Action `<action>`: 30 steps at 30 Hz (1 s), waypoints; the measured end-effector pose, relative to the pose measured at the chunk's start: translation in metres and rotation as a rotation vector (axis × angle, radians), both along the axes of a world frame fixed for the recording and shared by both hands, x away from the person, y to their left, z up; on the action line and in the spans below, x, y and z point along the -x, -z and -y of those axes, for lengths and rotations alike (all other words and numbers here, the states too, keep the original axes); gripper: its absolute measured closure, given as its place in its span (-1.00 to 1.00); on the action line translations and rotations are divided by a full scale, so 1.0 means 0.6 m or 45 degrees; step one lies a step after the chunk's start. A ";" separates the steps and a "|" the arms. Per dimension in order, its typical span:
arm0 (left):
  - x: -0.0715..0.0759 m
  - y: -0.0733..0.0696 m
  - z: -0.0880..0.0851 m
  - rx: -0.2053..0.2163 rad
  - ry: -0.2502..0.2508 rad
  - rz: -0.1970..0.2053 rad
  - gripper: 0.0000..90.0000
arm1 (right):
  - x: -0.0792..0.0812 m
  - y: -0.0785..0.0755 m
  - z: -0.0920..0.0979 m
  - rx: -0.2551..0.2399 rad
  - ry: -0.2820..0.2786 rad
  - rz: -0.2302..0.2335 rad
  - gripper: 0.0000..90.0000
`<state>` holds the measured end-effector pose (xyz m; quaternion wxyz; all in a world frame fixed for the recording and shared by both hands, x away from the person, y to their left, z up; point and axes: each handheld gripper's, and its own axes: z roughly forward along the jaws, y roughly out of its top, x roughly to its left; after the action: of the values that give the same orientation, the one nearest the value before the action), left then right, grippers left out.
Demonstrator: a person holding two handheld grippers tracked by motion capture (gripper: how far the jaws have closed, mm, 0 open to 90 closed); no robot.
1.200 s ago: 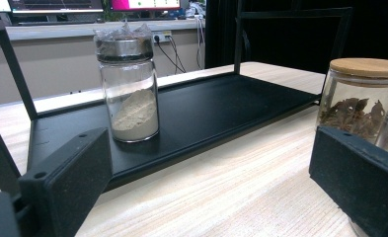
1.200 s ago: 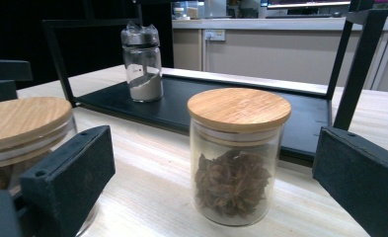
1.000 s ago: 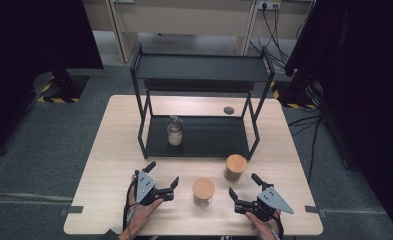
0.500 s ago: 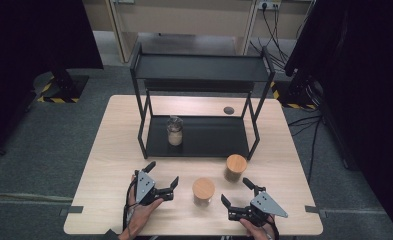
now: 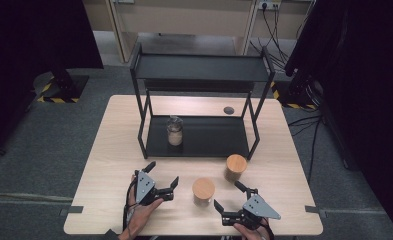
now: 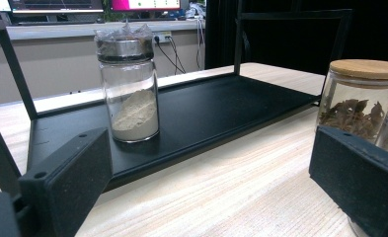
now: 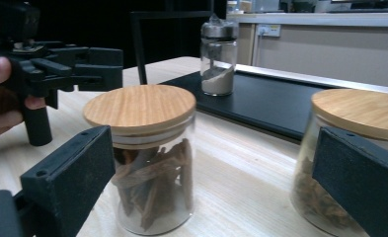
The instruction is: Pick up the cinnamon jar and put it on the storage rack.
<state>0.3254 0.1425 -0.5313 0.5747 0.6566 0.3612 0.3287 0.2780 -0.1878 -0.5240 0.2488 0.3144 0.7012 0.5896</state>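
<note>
Two grippers stand with jaws wide and empty, so no jar is grasped yet; judged from this, placing jars on the rack (image 5: 199, 136) has barely begun, with one powder jar (image 5: 174, 131) already on its lower shelf. Left gripper (image 5: 162, 176) sits left of the near jar (image 5: 203, 191). Right gripper (image 5: 230, 202) faces that jar from its right, apart from it. Far jar (image 5: 235, 167) stands beyond. Both wooden-lidded jars stand upright, long axis vertical, lids up.

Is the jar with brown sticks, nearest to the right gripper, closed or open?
Closed. A round wooden lid sits flat on the jar of brown sticks, covering its whole mouth. The jar stands upright on the table.
</note>
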 end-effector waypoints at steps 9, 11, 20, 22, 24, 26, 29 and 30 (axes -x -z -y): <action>0.000 0.000 0.000 -0.004 -0.001 0.002 -0.95 | 0.002 0.003 -0.016 0.011 -0.042 -0.011 -0.93; 0.000 0.000 0.000 -0.003 0.000 0.002 -0.95 | 0.003 0.004 -0.019 0.013 -0.050 -0.014 -0.93; 0.000 0.000 0.000 -0.002 0.000 0.002 -0.95 | 0.002 0.004 -0.030 0.016 -0.068 -0.015 -0.92; 0.000 0.000 0.000 -0.003 0.000 0.001 -0.95 | 0.001 0.004 -0.031 0.017 -0.070 -0.014 -0.92; 0.000 0.000 0.000 -0.003 0.001 0.001 -0.95 | 0.001 0.004 -0.032 0.017 -0.072 -0.015 -0.91; 0.001 0.000 0.001 -0.005 0.001 0.002 -0.95 | 0.000 0.004 -0.034 0.018 -0.073 -0.015 -0.91; 0.001 0.000 0.001 -0.006 0.001 0.003 -0.95 | -0.001 0.004 -0.037 0.023 -0.077 -0.016 -0.90; 0.001 0.000 0.001 -0.005 0.001 0.003 -0.95 | -0.002 0.004 -0.038 0.025 -0.079 -0.016 -0.90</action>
<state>0.3250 0.1421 -0.5313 0.5739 0.6576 0.3597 0.3299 0.2789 -0.1648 -0.5266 0.2291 0.2939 0.7179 0.5880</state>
